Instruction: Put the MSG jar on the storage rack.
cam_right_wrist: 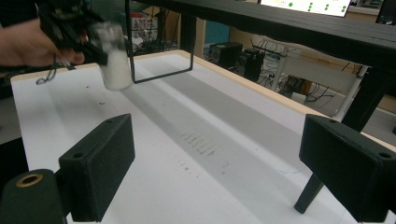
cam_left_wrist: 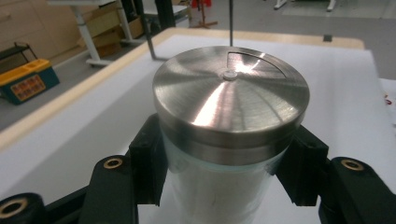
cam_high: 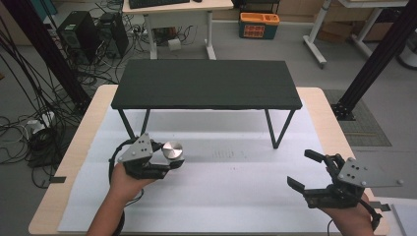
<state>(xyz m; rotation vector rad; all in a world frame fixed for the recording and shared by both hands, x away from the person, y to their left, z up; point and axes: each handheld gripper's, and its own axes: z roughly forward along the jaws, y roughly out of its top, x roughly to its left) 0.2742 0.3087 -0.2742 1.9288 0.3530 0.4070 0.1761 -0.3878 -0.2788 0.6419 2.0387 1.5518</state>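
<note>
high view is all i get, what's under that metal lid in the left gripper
Observer: A clear jar with white powder inside; the left gripper clamps it just below the lid.
Operator: is the jar off the table
Observer: Yes, the right gripper view shows its base hanging above the white sheet.
Operator: anything in the right gripper
Observer: No, the right gripper is open with bare sheet between its pads.

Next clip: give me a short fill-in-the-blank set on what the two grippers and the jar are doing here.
1. The left gripper is shut on a jar with a ____ lid.
2. The right gripper has its jaws ____ and holds nothing.
3. In the right gripper view, the jar hangs ____ the white sheet.
4. The black shelf stands on the ____.

Missing words: metal; open; above; table
</note>
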